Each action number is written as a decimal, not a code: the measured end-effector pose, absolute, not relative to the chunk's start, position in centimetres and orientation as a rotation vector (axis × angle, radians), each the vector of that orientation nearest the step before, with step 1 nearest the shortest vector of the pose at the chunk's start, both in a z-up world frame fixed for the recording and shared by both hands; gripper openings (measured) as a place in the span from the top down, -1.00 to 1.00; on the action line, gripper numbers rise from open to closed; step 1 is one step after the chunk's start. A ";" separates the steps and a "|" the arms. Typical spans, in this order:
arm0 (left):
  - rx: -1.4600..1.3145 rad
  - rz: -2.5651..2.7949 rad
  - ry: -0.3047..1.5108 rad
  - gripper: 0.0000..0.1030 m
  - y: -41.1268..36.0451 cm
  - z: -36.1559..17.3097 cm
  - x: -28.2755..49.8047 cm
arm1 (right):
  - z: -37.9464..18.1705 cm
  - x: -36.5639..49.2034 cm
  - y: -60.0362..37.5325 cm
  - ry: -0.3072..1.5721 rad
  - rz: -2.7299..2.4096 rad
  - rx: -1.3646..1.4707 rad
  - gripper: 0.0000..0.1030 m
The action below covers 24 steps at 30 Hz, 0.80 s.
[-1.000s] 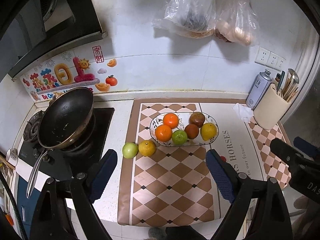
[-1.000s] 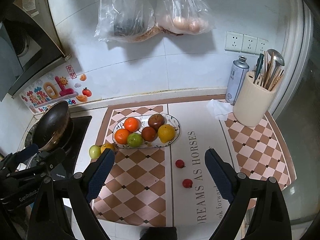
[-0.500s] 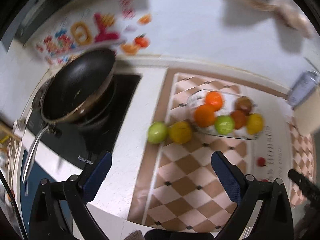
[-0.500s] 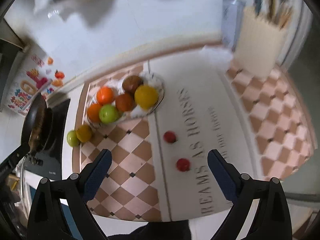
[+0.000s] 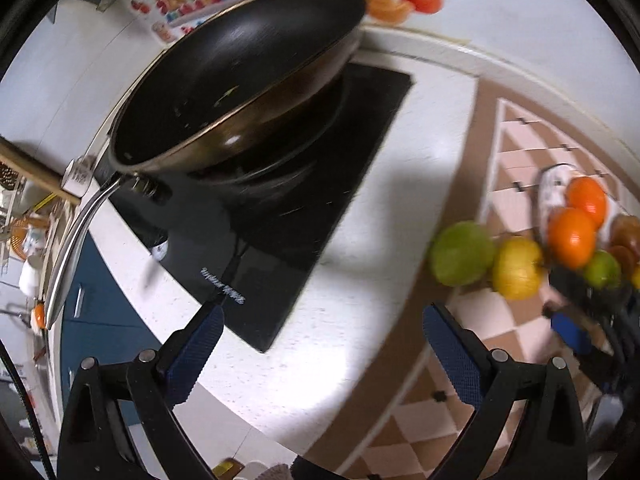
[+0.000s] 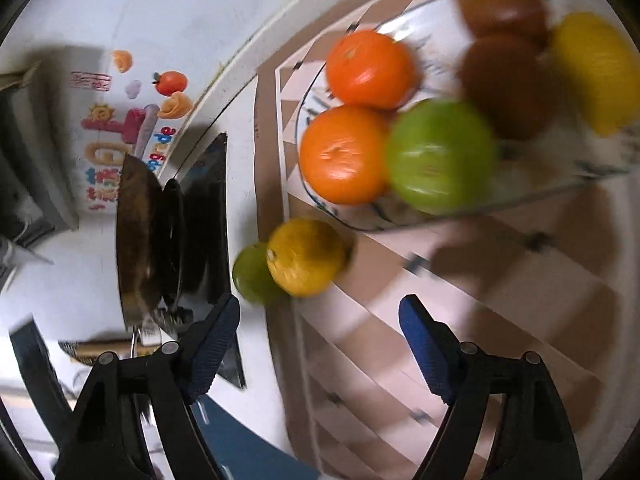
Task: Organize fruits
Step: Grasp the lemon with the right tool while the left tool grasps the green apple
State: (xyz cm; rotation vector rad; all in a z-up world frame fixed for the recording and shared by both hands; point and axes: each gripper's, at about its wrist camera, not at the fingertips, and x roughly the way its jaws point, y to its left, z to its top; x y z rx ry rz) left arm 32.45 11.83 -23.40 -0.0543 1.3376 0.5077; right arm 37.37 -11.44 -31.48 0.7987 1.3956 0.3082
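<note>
Green fruit (image 6: 251, 273) and yellow fruit (image 6: 306, 256) touching, loose on desk (image 5: 360, 360) at checkered mat (image 6: 500, 300) edge, just left of glass plate (image 6: 600, 172). Plate packed: two oranges (image 6: 344, 154), green, two brown, yellow. Right gripper (image 6: 318, 340) low over loose pair, fingers just been closing, apart, nothing between. Left gripper (image 5: 320, 340) above bare desk beside black hob (image 5: 320, 184), fingers wide apart, empty. Dark pan (image 5: 240, 64) on hob, far left.

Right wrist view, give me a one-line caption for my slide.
Open right gripper, jaws just narrowing and empty, aims at a yellow citrus and green fruit lying beside the filled fruit dish.
</note>
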 end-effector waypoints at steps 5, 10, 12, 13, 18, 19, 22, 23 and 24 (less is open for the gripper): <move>-0.037 0.545 1.366 -0.98 13.2 -24.4 32.4 | -34.1 39.2 -8.1 1.445 0.273 0.805 -0.64; -0.042 0.523 1.368 -0.98 13.3 -24.7 33.6 | -33.7 40.0 -6.5 1.411 0.257 0.725 -0.20; -0.040 0.479 1.373 -0.98 12.7 -25.0 34.7 | -33.5 39.9 -6.5 1.417 0.276 0.670 -0.20; -0.039 0.455 1.380 -0.98 12.4 -25.3 35.3 | -33.2 39.7 -6.7 1.420 0.275 0.630 -0.20; -0.026 0.305 1.470 -0.98 10.0 -28.6 39.3 | -31.8 37.2 -10.0 1.429 0.269 0.496 -0.20; -0.018 0.283 1.480 -0.98 9.6 -29.2 39.9 | -31.6 36.7 -10.8 1.434 0.264 0.478 -0.20; -0.012 0.181 1.482 -0.99 8.1 -30.6 41.8 | -31.3 34.6 -13.4 1.457 0.229 0.429 -0.20; 0.000 0.151 1.481 -0.99 7.5 -30.8 42.2 | -31.4 34.1 -14.2 1.461 0.217 0.425 -0.20; 0.014 0.126 1.484 -0.98 7.0 -31.1 42.6 | -31.5 33.5 -15.2 1.465 0.200 0.420 -0.20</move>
